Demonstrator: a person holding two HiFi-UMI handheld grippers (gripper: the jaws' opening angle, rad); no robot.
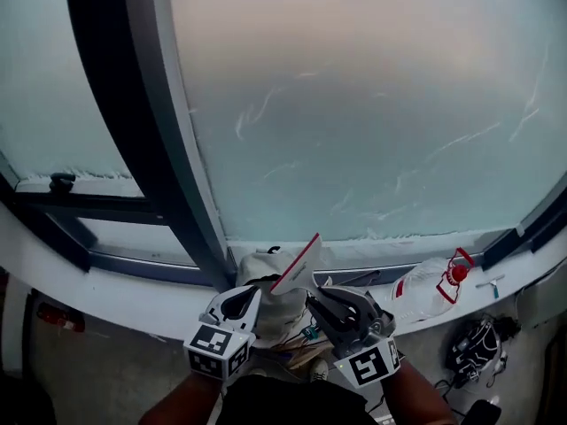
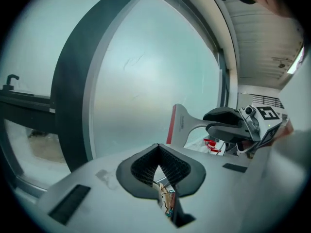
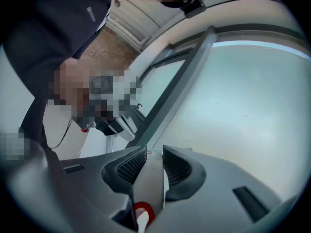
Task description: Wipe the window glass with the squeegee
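Got the squeegee (image 1: 298,265) clamped in the right tool (image 1: 324,304): jaws pressed on both sides of its pale grip, w/ a red loop showing at the grip's near end in the right gripper view. Holding it low, just above the white sill (image 1: 115,295), red-edged blade tilted up and to the left, close to the bottom edge of the window glass (image 1: 354,104); can't tell whether touching. Carrying the left tool (image 1: 241,301) just beside the right one, on its left, jaws closed tip to tip w/ nothing between them, only a small gap further back. Facing a misty pane w/ thin pale streaks across the middle and lower right. Bounded on the left by a wide dark frame post (image 1: 133,104), w/ a 2nd pane beyond it and a small dark latch (image 1: 62,182) on that side's crossbar. Seeing a whitish bundle (image 1: 266,286) on the sill right behind both tools, cloth or bag, can't tell which. Also a clear plastic bottle (image 1: 430,289) w/ red cap lying on its side on the sill, to the right of the right tool.
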